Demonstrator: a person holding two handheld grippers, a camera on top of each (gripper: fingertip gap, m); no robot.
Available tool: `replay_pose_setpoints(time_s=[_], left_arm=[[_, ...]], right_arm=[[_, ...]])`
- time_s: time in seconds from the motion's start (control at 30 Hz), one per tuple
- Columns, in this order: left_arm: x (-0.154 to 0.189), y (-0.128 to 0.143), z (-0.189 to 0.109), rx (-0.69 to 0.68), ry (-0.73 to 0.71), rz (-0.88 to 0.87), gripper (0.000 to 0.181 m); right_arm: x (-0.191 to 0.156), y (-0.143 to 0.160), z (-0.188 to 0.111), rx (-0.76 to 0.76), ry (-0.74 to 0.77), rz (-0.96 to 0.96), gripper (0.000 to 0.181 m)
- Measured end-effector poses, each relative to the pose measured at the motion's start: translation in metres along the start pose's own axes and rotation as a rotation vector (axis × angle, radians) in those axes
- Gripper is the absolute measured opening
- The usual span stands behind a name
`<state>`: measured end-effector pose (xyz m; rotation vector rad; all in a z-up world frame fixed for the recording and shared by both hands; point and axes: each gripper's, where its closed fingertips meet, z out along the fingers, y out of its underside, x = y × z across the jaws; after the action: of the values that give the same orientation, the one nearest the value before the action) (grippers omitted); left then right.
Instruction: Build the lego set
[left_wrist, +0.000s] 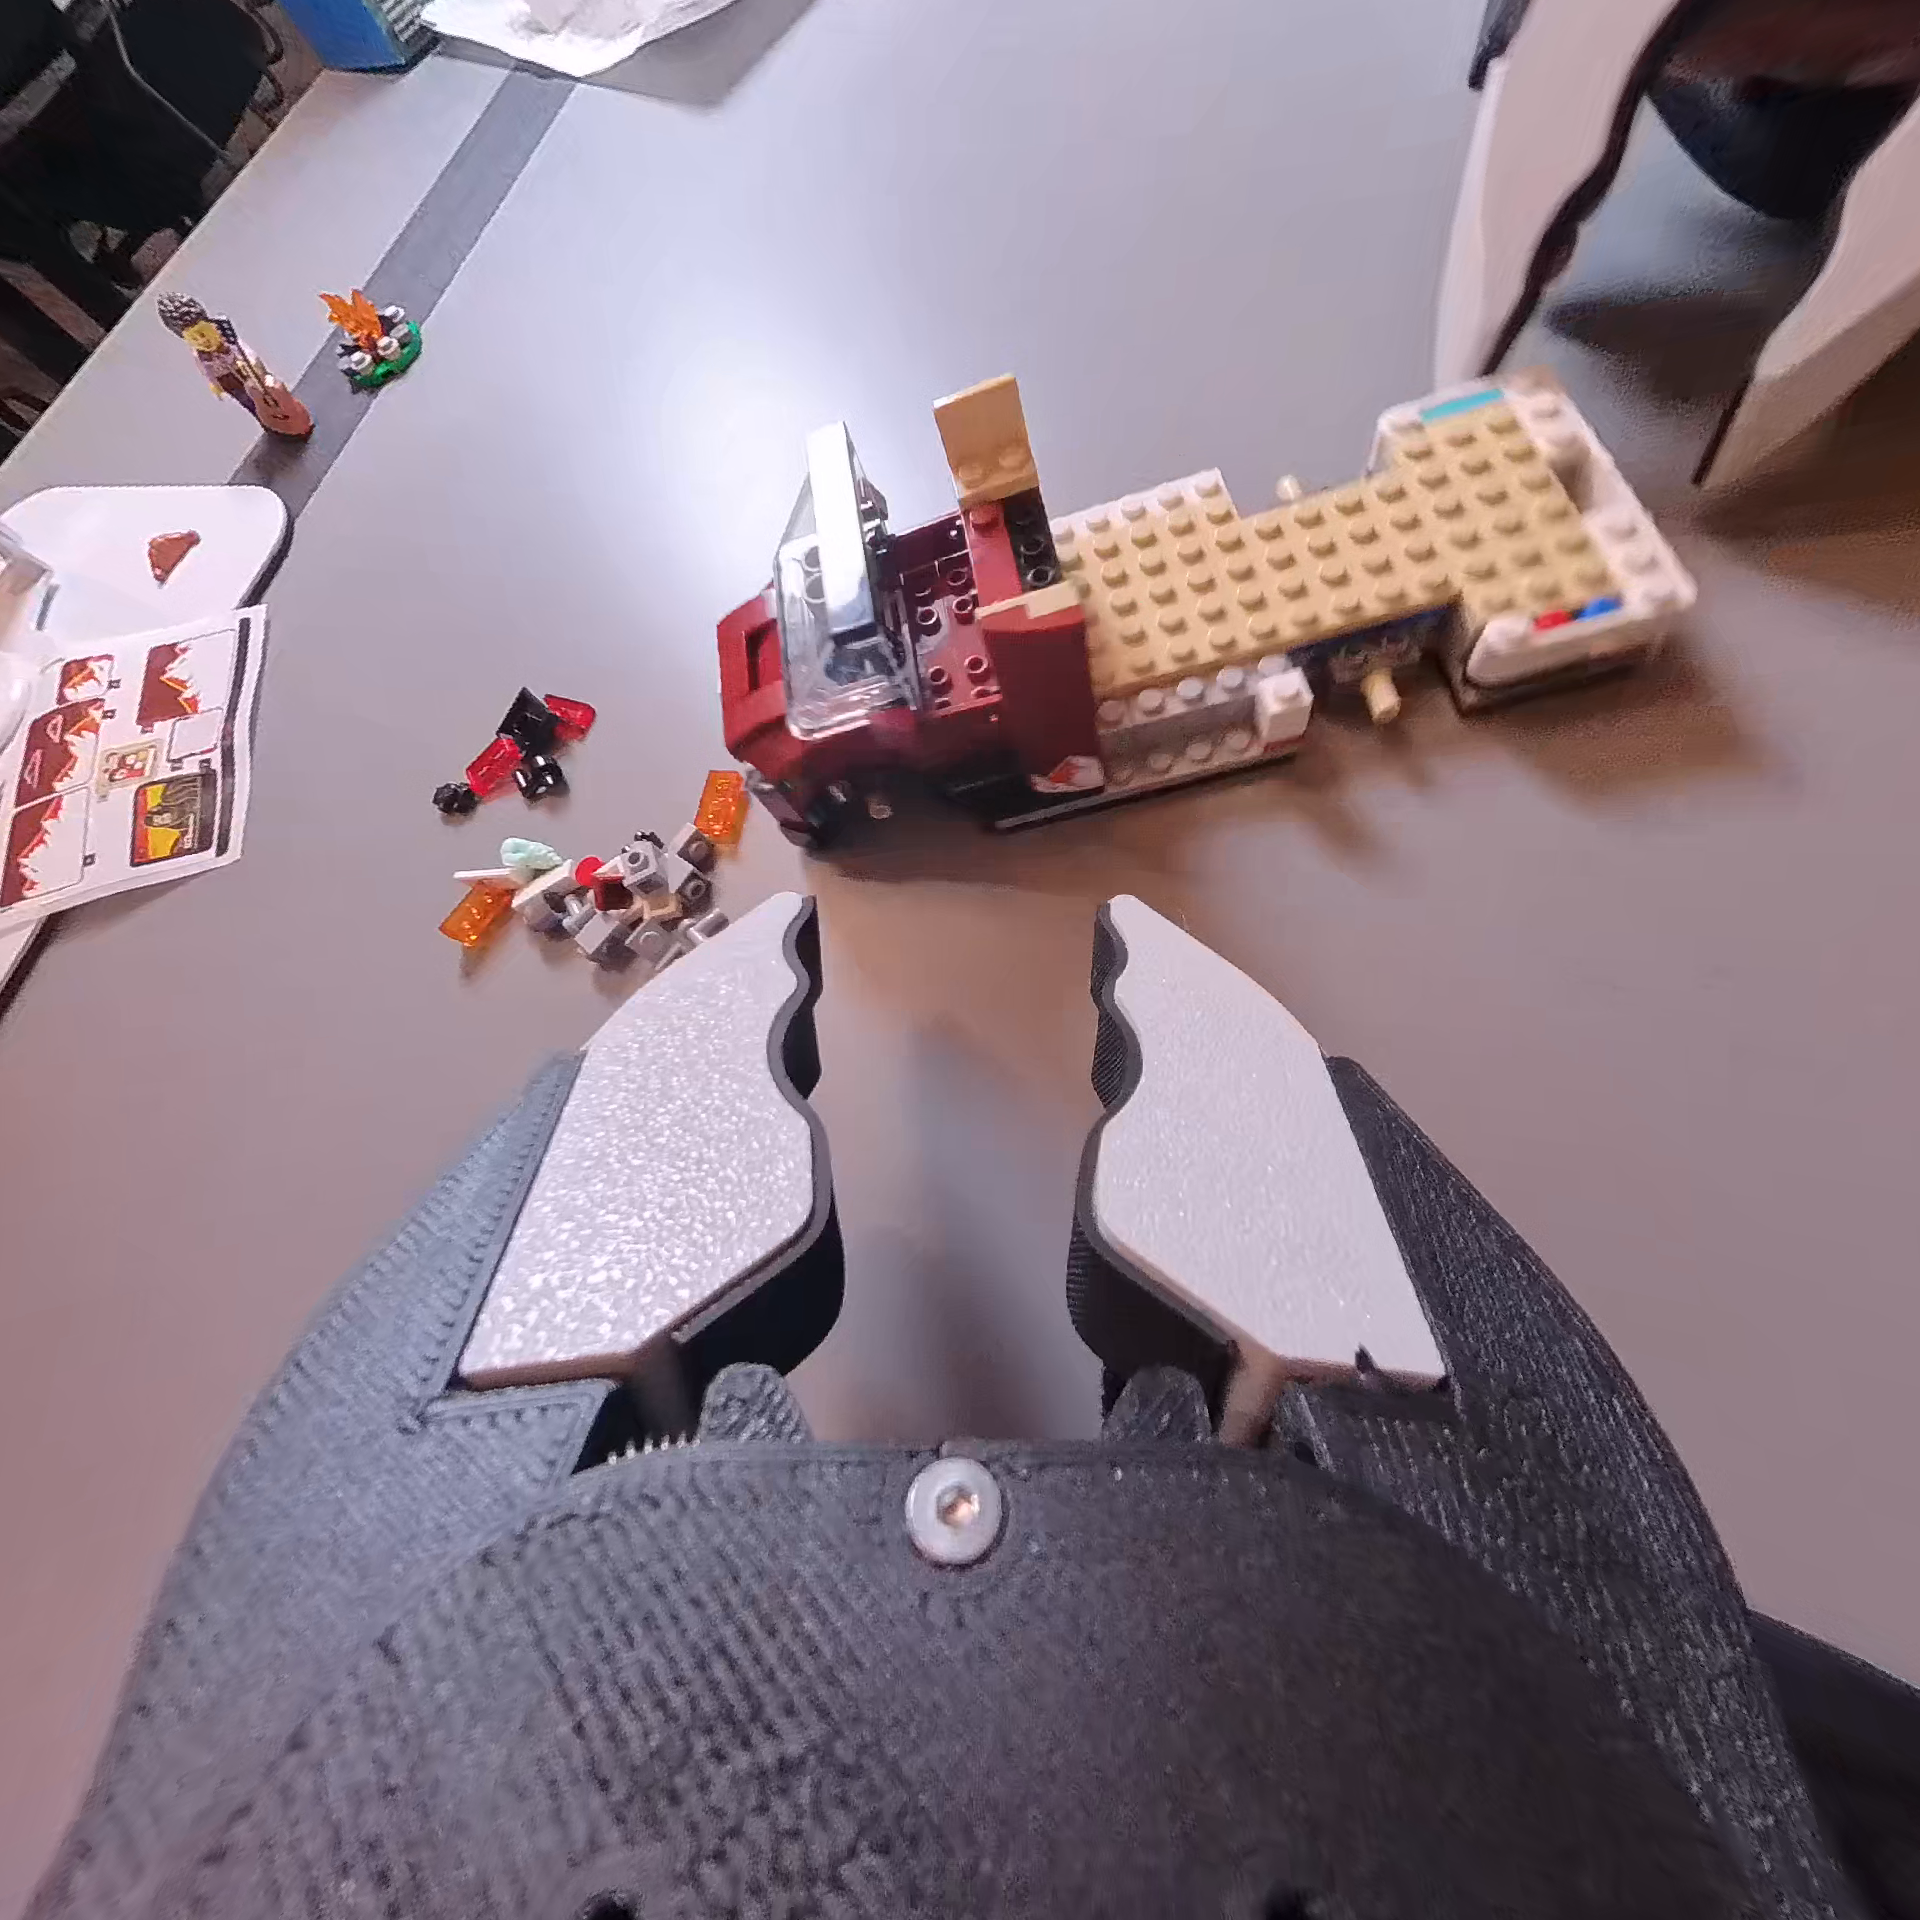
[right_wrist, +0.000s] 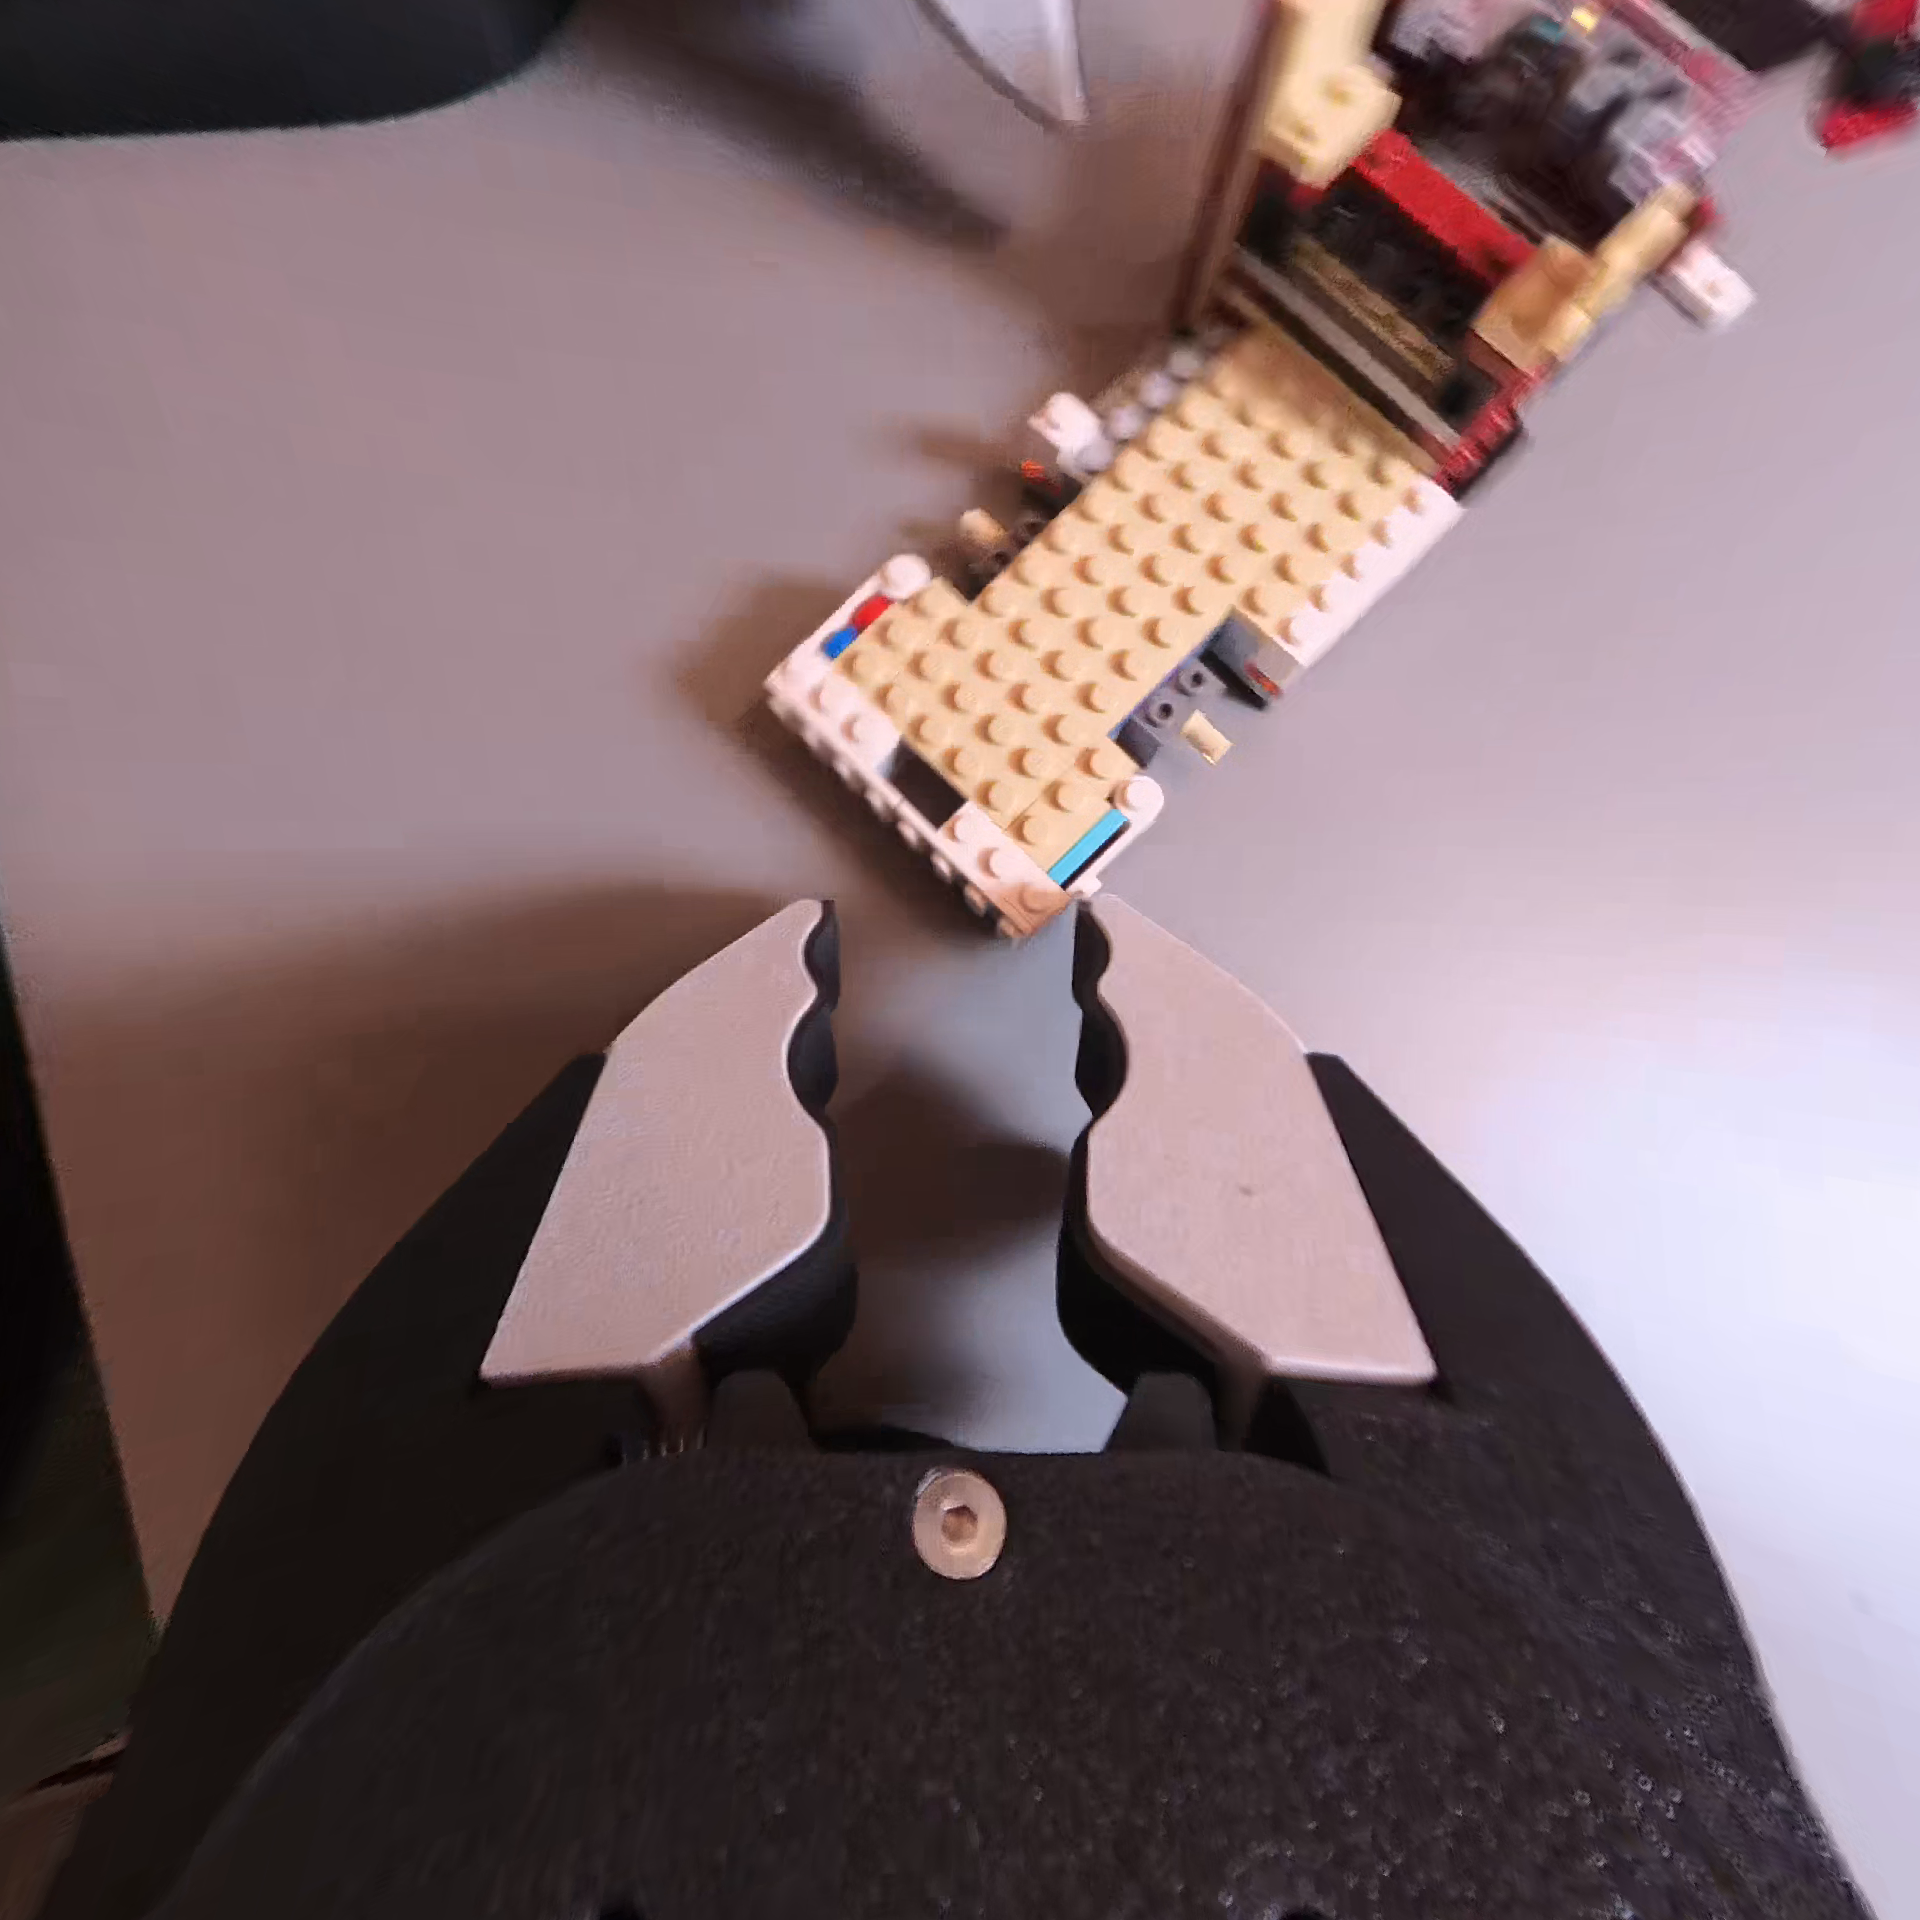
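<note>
A half-built lego truck (left_wrist: 1195, 613) stands on the grey table, with a dark red cab, a clear windscreen and a tan studded bed edged in white. It also shows in the right wrist view (right_wrist: 1122, 623), rear end nearest. My left gripper (left_wrist: 956, 914) is open and empty, a short way in front of the cab. My right gripper (right_wrist: 956, 914) is open and empty, its tips right at the truck's white rear corner. A pile of small loose grey, orange and red pieces (left_wrist: 603, 894) lies left of my left gripper. The right gripper's fingers (left_wrist: 1558, 187) show at the far right.
A sticker sheet (left_wrist: 114, 758) and a white tray (left_wrist: 145, 551) with one brown piece lie at the left edge. A minifigure (left_wrist: 234, 358) and a small campfire build (left_wrist: 374, 338) stand at the far left. Red and black pieces (left_wrist: 520, 748) lie nearby. Left tips to right tips: about 15 cm. The minifigure (left_wrist: 234, 358) lies some 35 cm from my left tips, 40 cm from my right tips.
</note>
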<state>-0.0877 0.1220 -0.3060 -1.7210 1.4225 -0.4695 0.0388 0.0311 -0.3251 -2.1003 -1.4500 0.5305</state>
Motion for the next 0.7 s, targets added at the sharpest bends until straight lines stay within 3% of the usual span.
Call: replay_pose_setpoints(time_s=[0.13,0.33,0.47,0.6,0.7], left_arm=[[0.003,-0.008,-0.006,0.064,0.053,-0.073,0.053],[0.017,-0.023,-0.012,0.139,0.176,-0.188,0.068],[0.042,-0.022,-0.009,0.09,0.267,-0.164,0.086],[0.062,-0.01,-0.002,-0.026,0.289,-0.12,0.11],[0.069,-0.002,0.005,-0.082,0.261,-0.066,0.11]], right_arm=[[-0.043,-0.025,0.0,0.117,-0.128,-0.157,0.03],[0.029,-0.072,-0.022,0.342,0.041,-0.05,0.038],[0.065,-0.084,0.0,0.306,0.052,-0.056,0.041],[0.071,-0.093,0.019,0.313,0.043,-0.137,0.03],[0.072,-0.096,0.024,0.311,0.061,-0.165,0.019]])
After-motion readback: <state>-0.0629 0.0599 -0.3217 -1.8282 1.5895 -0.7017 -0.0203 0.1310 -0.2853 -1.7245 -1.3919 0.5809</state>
